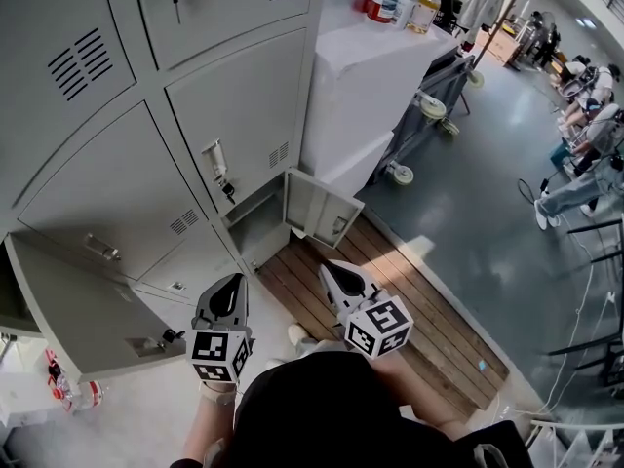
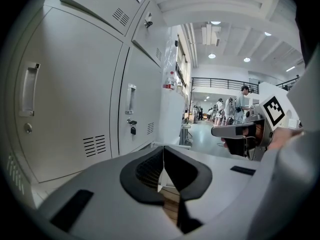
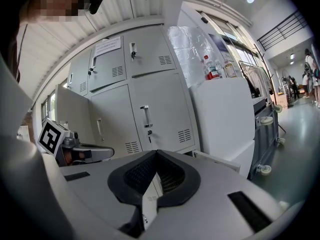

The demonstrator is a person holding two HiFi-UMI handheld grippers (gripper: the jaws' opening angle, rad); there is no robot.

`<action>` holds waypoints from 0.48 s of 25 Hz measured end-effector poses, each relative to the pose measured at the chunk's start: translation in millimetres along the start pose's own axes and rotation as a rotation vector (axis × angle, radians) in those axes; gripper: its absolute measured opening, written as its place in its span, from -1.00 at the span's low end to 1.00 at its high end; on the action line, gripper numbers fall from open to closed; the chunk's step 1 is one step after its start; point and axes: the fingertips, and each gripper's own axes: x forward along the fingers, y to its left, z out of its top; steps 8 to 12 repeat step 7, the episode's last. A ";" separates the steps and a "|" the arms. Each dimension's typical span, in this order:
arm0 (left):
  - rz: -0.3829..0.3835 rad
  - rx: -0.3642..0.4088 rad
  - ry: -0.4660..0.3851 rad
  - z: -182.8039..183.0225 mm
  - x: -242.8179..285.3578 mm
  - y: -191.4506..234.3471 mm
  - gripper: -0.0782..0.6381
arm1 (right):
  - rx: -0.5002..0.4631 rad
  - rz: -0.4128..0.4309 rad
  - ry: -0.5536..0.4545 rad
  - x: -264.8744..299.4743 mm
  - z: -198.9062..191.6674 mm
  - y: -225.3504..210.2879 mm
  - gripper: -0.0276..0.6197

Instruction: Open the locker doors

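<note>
Head view: the left gripper [image 1: 230,286] and right gripper [image 1: 331,273] hover with jaws pressed together on nothing (likely between pulls), facing the lockers [image 1: 97,47]. The low door [image 1: 322,211] and side door [image 1: 83,310] hang open; the handled door [image 1: 239,115] is shut.

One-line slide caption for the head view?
Head view: left gripper and right gripper, both shut, face the grey lockers; the small bottom door and a large left door stand open.

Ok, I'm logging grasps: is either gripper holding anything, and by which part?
Nothing is held: the left gripper and right gripper both have their jaws shut on nothing.
</note>
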 end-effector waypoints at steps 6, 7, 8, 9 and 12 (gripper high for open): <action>0.004 0.000 0.007 -1.4 -0.8 -0.3 -0.72 | 0.005 -0.001 0.006 0.1 -3.1 -1.4 -0.83; 0.004 0.000 0.009 -2.0 -0.7 -0.6 -0.72 | 0.006 -0.001 0.007 0.1 -3.5 -1.8 -0.83; 0.004 0.000 0.009 -2.0 -0.7 -0.6 -0.72 | 0.006 -0.001 0.007 0.1 -3.5 -1.8 -0.83; 0.004 0.000 0.009 -2.0 -0.7 -0.6 -0.72 | 0.006 -0.001 0.007 0.1 -3.5 -1.8 -0.83; 0.004 0.000 0.009 -2.0 -0.7 -0.6 -0.72 | 0.006 -0.001 0.007 0.1 -3.5 -1.8 -0.83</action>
